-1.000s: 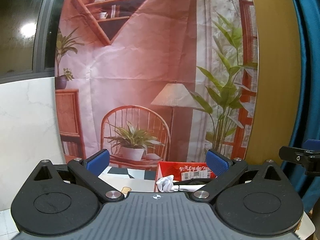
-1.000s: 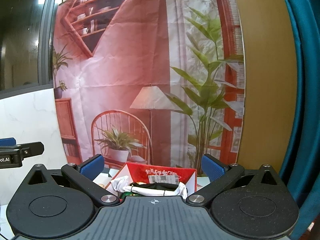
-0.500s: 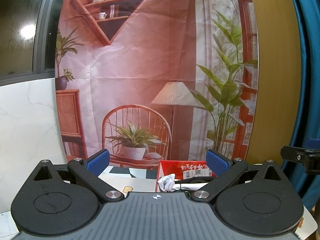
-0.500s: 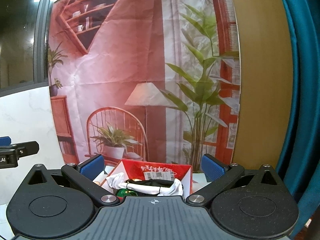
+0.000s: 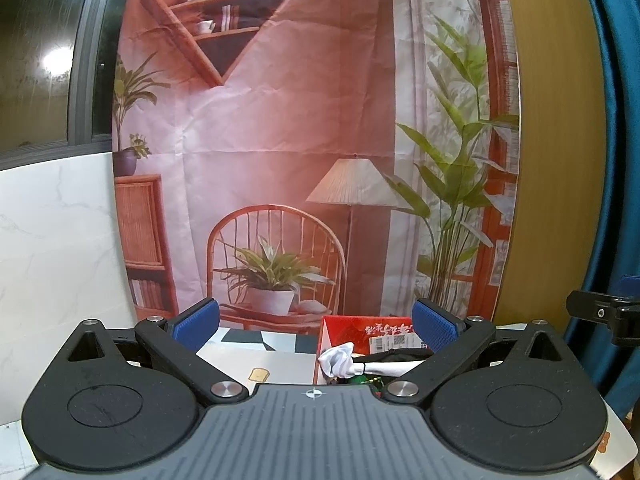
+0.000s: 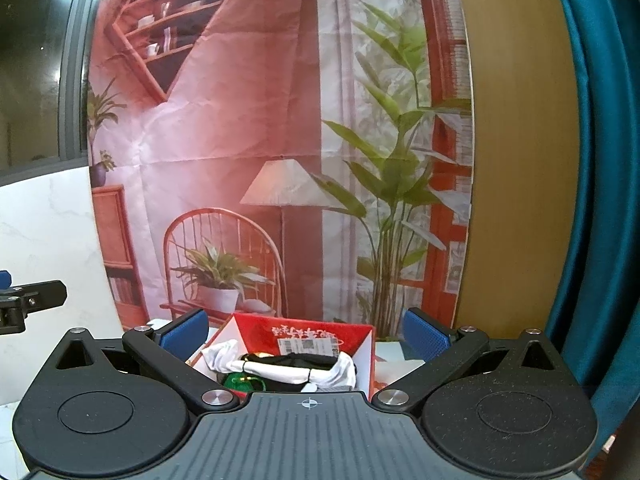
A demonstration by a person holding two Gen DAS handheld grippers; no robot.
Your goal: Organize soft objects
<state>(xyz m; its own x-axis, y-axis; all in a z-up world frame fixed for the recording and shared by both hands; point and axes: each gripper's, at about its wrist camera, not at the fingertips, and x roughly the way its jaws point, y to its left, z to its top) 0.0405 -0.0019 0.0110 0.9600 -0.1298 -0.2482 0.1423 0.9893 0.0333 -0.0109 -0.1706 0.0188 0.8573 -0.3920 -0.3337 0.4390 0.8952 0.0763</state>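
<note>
A red open box (image 6: 316, 334) stands on the table just ahead of my right gripper (image 6: 306, 330). Inside it lie white cloth (image 6: 280, 370), a black soft item (image 6: 296, 360) and a green one (image 6: 236, 382). My right gripper is open, raised above the box's near side, with nothing between its blue pads (image 6: 422, 332). In the left wrist view the same red box (image 5: 360, 330) sits right of centre, with white cloth (image 5: 340, 362) hanging at its left wall. My left gripper (image 5: 316, 324) is open and empty, above the table left of the box.
A printed backdrop (image 6: 260, 140) of a room hangs right behind the table. A wooden panel (image 6: 508, 160) and a blue curtain (image 6: 596, 200) stand to the right. The table (image 5: 256, 360) carries a patterned mat. Each view shows the other gripper at its edge (image 5: 604, 312) (image 6: 28, 300).
The right gripper has drifted a little right and nearer the box, which now shows more of its contents. The left view has barely shifted. Both grippers stay open.
</note>
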